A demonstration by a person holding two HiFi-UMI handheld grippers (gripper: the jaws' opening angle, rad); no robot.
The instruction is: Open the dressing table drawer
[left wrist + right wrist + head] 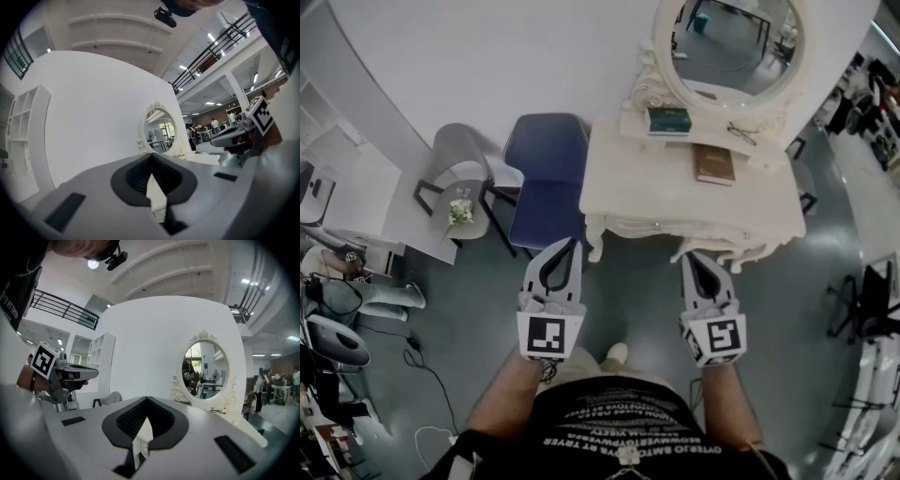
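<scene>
Grey floor is filling the head view, with the white surface standing at its far side and carrying a mirror, a book and a box. The drawer is sitting under the surface's near edge, foreshortened to a thin strip, so its handle is hard to make out. The left gripper is pointing at the surface's left front corner, just short of it. The right gripper is pointing near the right front leg, apart from the drawer.

Left gripper view: the left gripper is pressing its jaws together on nothing. Its body is covering the drawer, and only a sliver of the surface is showing below the mirror.

Right gripper view: the right gripper is likewise meeting at the tips, empty, beside the mirror. Its body is hiding the drawer front.
</scene>
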